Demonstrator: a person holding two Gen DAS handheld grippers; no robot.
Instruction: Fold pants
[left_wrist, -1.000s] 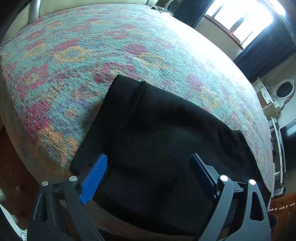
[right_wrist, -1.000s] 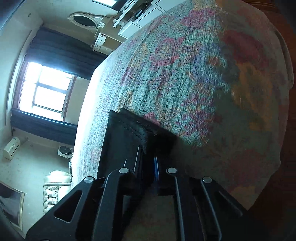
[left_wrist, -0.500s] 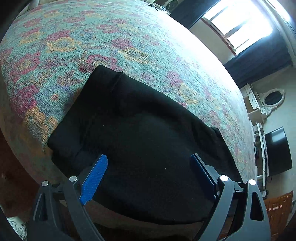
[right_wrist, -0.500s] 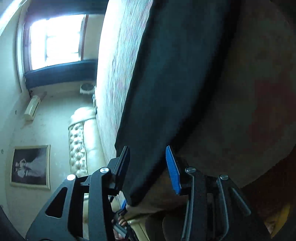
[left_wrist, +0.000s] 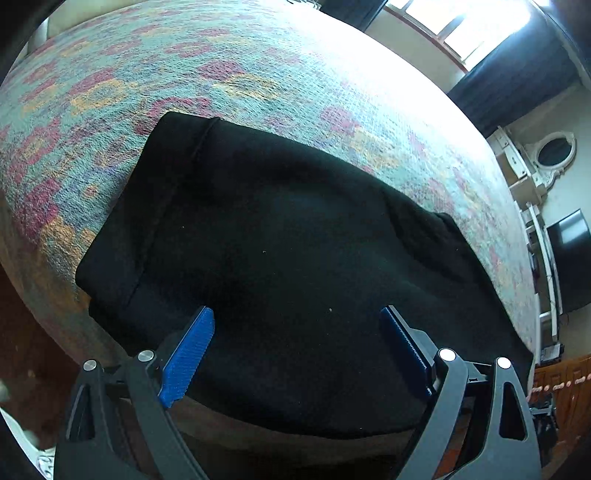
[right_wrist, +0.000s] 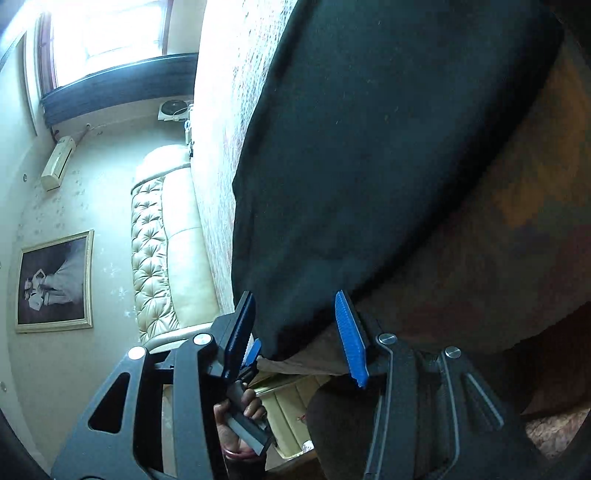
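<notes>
Black pants lay folded at the bed's near edge. The left gripper hovered above them, jaws wide apart. The right gripper, jaws just opened, straddled a corner unclamped. Closing carelessly might drag the fold off the edge.

Left claw wide open; right claw just been opening, unclamped.

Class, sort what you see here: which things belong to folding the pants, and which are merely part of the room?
Belongs to the job:
black pants
patterned bedspread under them
left gripper, open
right gripper, open, jaws just widened

Just there:
tufted headboard
framed picture
window
oval mirror
</notes>
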